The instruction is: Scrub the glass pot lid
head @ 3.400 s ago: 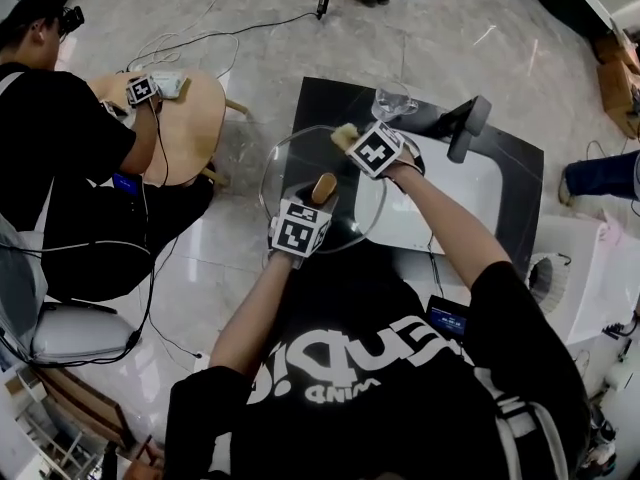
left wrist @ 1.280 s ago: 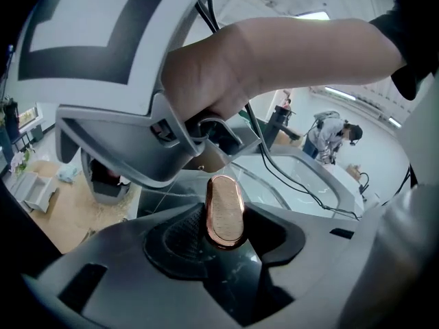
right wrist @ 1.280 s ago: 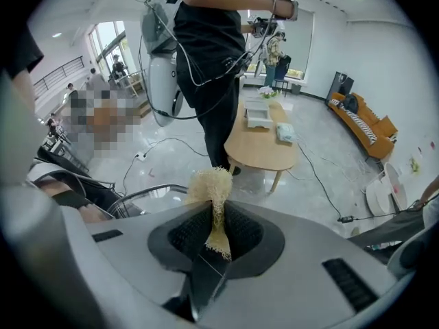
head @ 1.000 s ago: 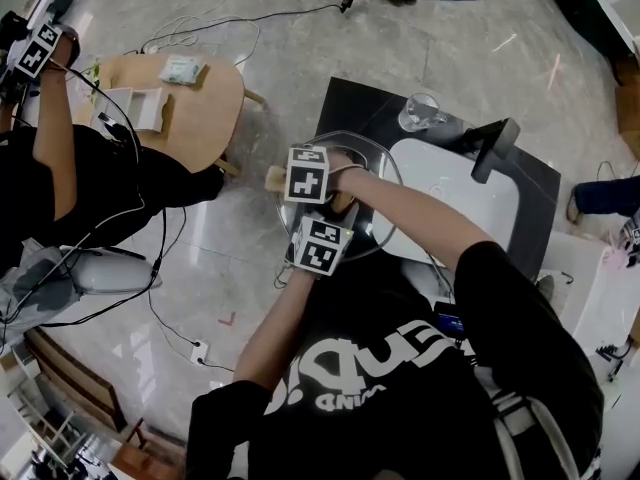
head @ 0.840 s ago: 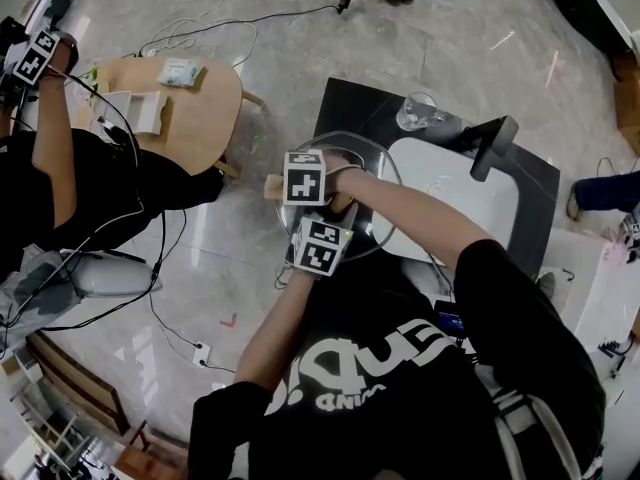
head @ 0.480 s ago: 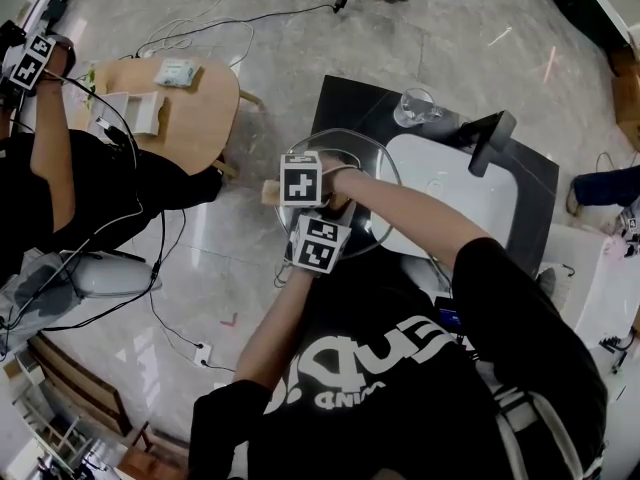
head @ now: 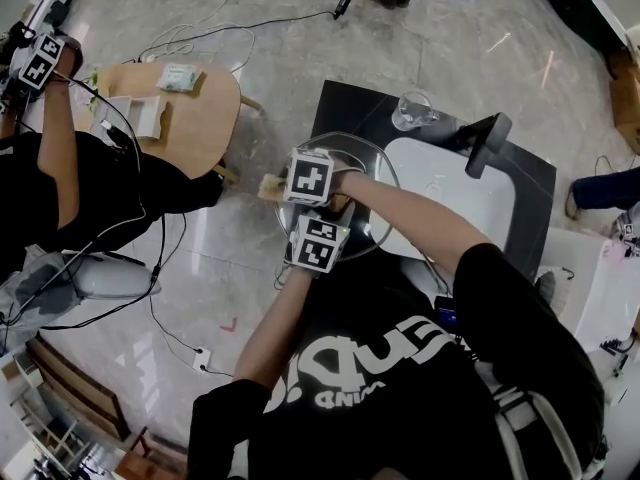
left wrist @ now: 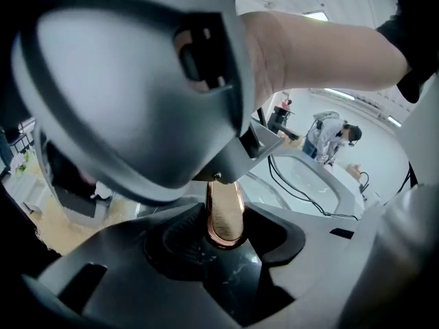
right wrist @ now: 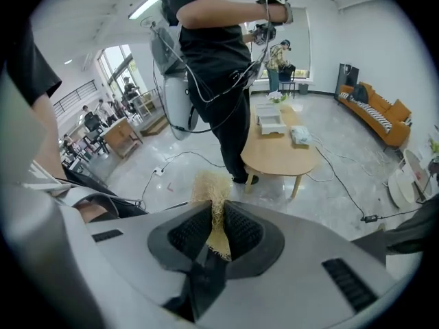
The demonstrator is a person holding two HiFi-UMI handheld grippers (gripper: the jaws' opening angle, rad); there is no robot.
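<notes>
Left gripper (left wrist: pixel 225 234): fingers clamped on the upright copper knob (left wrist: pixel 223 208) of the glass lid (head: pixel 365 156), which lies just beyond the fingertips. Right gripper (right wrist: pixel 218 233): fingers pinched together on a straw-coloured scrubber (right wrist: pixel 209 190), whose fibres stick out past the tips.

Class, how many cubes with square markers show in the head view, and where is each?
3. One cube rides the left gripper, one the right gripper, just above it; a third is at another person's hand, top left. Others may be hidden.

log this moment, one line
left gripper: shut on gold handle of round glass pot lid | right gripper: shut on straw-coloured fibre scrubber
</notes>
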